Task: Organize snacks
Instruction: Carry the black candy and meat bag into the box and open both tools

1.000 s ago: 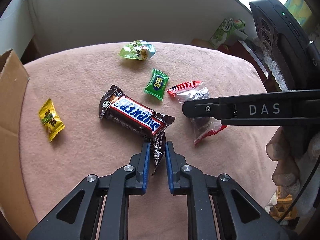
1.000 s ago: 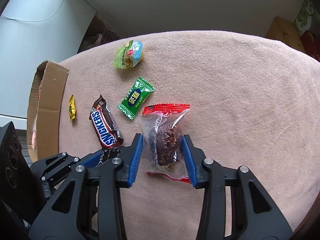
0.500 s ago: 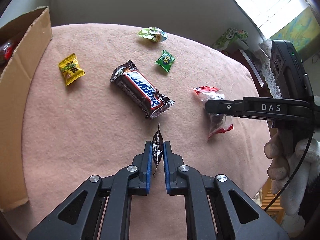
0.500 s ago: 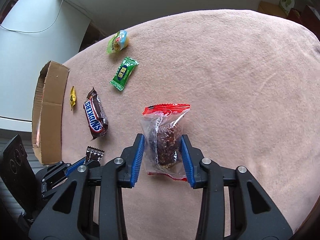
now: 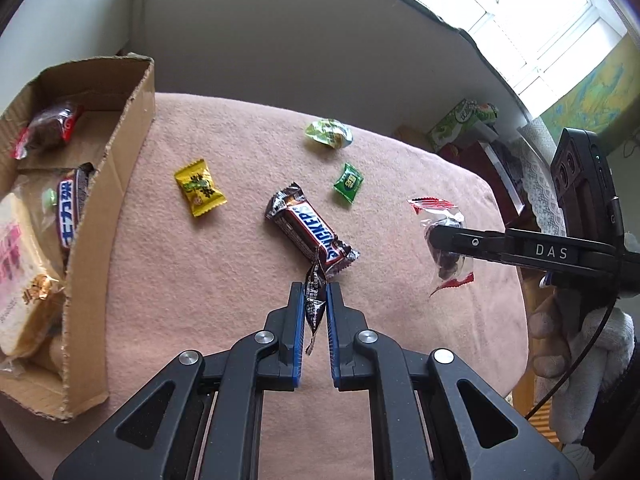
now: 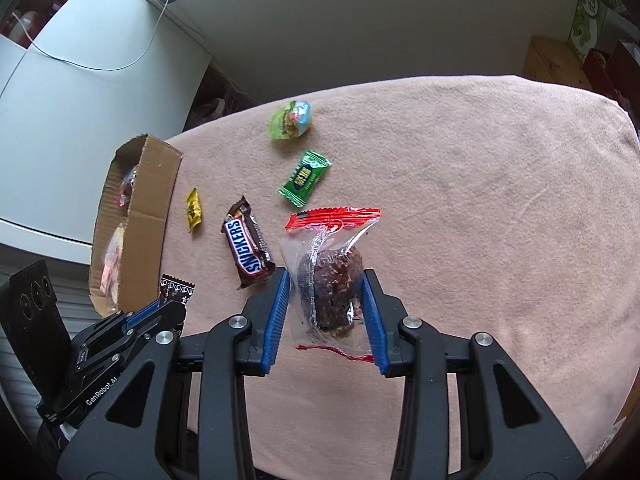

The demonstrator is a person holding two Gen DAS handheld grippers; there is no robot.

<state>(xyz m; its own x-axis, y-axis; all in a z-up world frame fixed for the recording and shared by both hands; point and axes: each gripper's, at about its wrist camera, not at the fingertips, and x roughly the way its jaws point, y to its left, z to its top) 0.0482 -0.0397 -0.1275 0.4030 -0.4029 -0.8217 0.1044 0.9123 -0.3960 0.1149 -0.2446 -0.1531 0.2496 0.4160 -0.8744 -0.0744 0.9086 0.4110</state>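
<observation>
Snacks lie scattered on a pink blanket (image 6: 460,184), and the cardboard box (image 5: 120,208) at its edge is the landmark. A Snickers bar (image 5: 310,228) rests flat, its long axis slanting away from the box. Between bar and box sits a yellow candy (image 5: 199,188); beyond the bar, farther from the box, a green candy (image 5: 349,182) and a green pouch (image 5: 329,133). Left gripper (image 5: 315,312) pinches a thin dark wrapper (image 5: 314,300) edge-on, upright, above the blanket. Right gripper (image 6: 325,300), farthest from the box, clamps a clear cake packet (image 6: 332,276), red seal pointing away. Box already holds several snacks. Bare blanket stretches wide past the packet; a pale wall stands behind.
</observation>
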